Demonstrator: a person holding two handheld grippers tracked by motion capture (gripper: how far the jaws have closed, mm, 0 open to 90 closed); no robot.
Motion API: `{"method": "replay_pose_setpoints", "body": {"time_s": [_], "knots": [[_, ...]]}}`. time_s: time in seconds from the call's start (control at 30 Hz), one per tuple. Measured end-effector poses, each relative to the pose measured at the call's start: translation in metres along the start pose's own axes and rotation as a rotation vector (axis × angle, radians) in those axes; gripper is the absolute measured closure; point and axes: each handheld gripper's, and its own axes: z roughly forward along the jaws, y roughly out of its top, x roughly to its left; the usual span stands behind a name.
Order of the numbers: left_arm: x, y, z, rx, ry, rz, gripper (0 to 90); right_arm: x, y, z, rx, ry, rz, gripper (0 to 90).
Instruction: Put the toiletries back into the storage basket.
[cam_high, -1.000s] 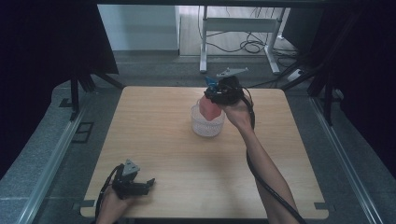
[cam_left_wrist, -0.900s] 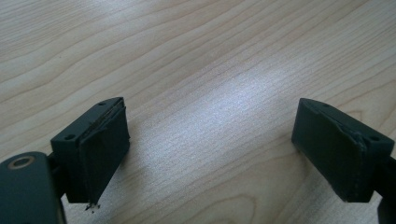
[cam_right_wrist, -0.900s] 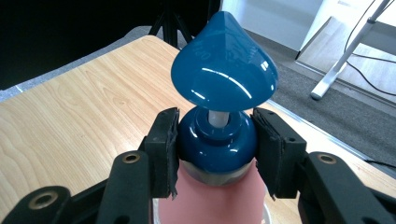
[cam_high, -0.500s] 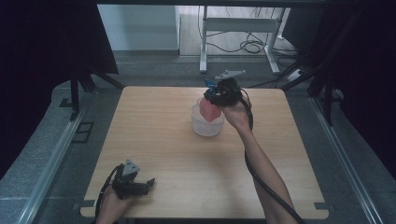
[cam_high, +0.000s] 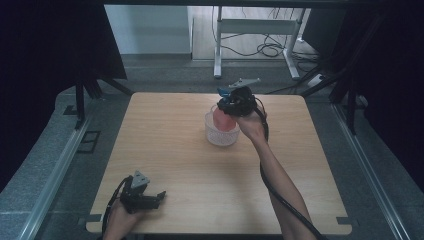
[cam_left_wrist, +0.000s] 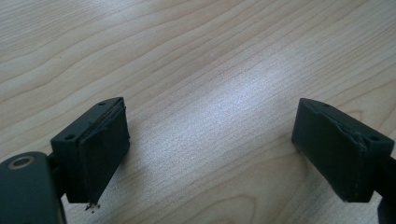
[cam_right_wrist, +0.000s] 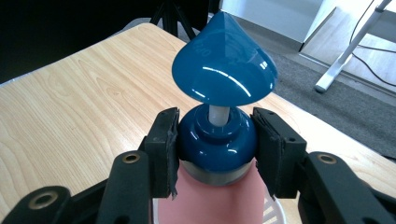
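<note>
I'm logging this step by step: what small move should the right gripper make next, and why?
Probably lift straight up a little. The right gripper is shut on the blue cap of the pink bottle, whose base sits in the white basket; a vertical lift should clear the rim without tipping it.

2 black grippers (cam_high: 141, 198) (cam_high: 231, 102), grey 3-cornered plates, black trailing cables

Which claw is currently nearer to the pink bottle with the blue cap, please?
The right claw is nearer, shut on the blue cap of the pink bottle; the left claw rests open at the table's near-left corner.
</note>
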Motion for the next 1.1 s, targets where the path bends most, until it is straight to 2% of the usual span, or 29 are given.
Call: {"method": "replay_pose_setpoints", "body": {"time_s": [1.1], "knots": [[0.0,0.0,0.0,0.001,0.0,-0.003,10.7,0.0,-0.032,0.027,0.053,0.02,0.016,52.8]]}}
